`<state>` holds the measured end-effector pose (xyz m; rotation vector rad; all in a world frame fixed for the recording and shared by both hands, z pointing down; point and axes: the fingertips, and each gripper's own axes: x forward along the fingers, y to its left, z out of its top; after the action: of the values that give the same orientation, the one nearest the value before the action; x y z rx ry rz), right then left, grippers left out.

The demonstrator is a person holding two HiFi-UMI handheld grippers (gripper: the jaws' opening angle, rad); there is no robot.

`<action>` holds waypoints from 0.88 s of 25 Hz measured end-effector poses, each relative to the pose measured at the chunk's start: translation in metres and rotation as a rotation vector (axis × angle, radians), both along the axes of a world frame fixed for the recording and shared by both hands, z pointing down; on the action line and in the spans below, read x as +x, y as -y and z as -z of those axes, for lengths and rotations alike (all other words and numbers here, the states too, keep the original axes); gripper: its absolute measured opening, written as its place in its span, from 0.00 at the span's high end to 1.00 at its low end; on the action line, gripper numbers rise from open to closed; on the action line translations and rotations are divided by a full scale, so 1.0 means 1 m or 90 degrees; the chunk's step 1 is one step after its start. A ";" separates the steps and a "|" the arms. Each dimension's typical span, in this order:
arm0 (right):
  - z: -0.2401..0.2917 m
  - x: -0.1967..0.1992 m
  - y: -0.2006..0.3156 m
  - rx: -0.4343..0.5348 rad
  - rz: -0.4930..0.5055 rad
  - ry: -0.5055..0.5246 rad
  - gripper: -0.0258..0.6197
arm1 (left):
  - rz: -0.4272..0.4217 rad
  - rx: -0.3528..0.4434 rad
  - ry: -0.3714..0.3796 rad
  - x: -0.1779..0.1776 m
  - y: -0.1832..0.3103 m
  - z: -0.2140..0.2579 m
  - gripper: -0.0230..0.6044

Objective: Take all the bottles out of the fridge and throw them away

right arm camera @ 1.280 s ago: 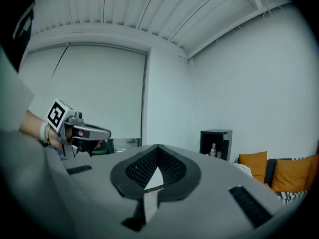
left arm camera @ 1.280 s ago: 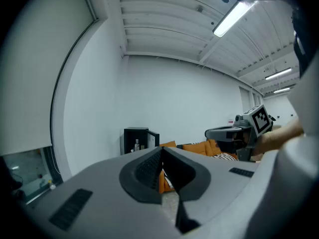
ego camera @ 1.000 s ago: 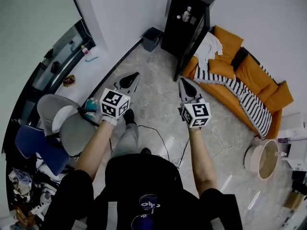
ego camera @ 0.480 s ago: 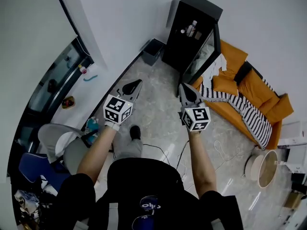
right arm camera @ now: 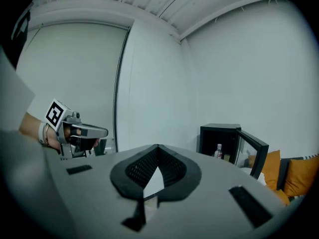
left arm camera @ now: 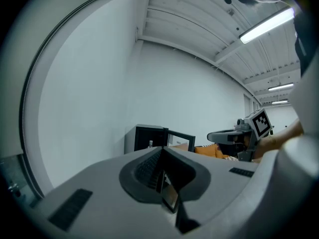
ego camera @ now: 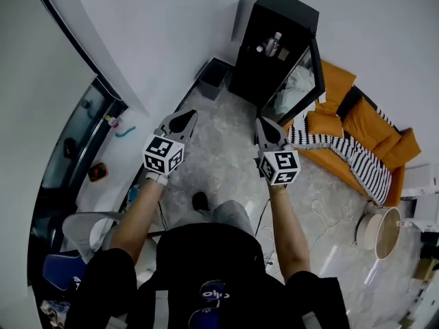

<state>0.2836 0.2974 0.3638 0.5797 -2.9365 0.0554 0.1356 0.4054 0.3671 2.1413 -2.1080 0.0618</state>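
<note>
Standing open by the white wall, the black glass-door fridge [ego camera: 288, 9] has a clear bottle [ego camera: 273, 43] on an inner shelf. The grey left gripper [ego camera: 184, 119] and grey right gripper [ego camera: 265, 126] hover well apart from it, fingers pressed together, holding nothing.

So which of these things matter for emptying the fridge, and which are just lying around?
For the job: black fridge, bottle inside it, left gripper, right gripper, maybe the dark bin.
Just lying about: orange sofa, striped blanket, grey chair.
</note>
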 end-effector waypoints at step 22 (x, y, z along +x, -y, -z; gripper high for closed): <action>-0.012 -0.104 0.250 -0.021 -0.044 0.000 0.96 | -0.051 -0.008 0.014 -0.099 0.266 0.009 0.96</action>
<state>0.1799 0.0475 0.3754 0.6762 -2.9086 0.1118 0.0362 0.1392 0.3580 2.2279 -2.0273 0.1070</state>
